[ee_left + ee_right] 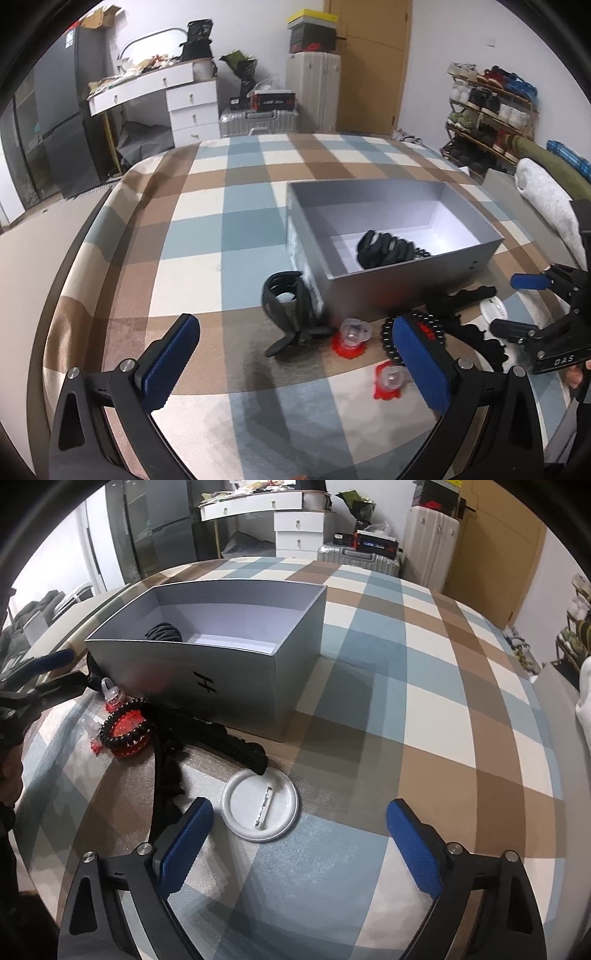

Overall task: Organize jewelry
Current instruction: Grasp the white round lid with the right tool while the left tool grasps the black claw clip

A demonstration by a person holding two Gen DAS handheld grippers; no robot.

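Left gripper spread wide, holding nothing, low over plaid cloth. Right gripper also wide, empty, near white pin badge. Grey box open; black scrunchie inside. Beaded bracelet and 2 red-based clear charms lie just near the box.

Left claw gapes over plaid bed; black coiled band lies inside grey box.
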